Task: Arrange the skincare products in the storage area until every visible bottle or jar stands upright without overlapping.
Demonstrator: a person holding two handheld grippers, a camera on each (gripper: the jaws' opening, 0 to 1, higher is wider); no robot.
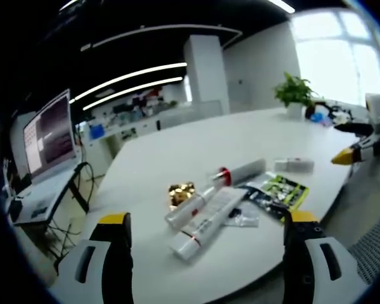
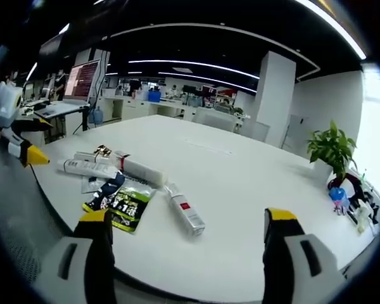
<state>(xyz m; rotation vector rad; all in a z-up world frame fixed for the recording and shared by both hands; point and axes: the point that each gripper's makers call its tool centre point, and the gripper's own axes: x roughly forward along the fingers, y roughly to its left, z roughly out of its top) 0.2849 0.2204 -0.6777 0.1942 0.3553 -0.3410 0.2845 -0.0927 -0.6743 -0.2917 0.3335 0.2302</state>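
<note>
Meanwhile, both grippers hovered above the near edge of the white table point(image 1: 177, 152), jaws spread wide and holding nothing: the left gripper point(image 1: 210, 237) and the right gripper point(image 2: 185, 237). Skincare tubes lay flat in a loose cluster, a red-capped tube point(image 1: 239, 172) beside two longer white tubes point(image 1: 206, 218). Just next to them sat a gold-wrapped item point(image 1: 180, 192), a green-and-black sachet point(image 2: 121, 206) and a small white box point(image 1: 294, 166). A potted plant point(image 2: 332, 152) stood well apart.
</note>
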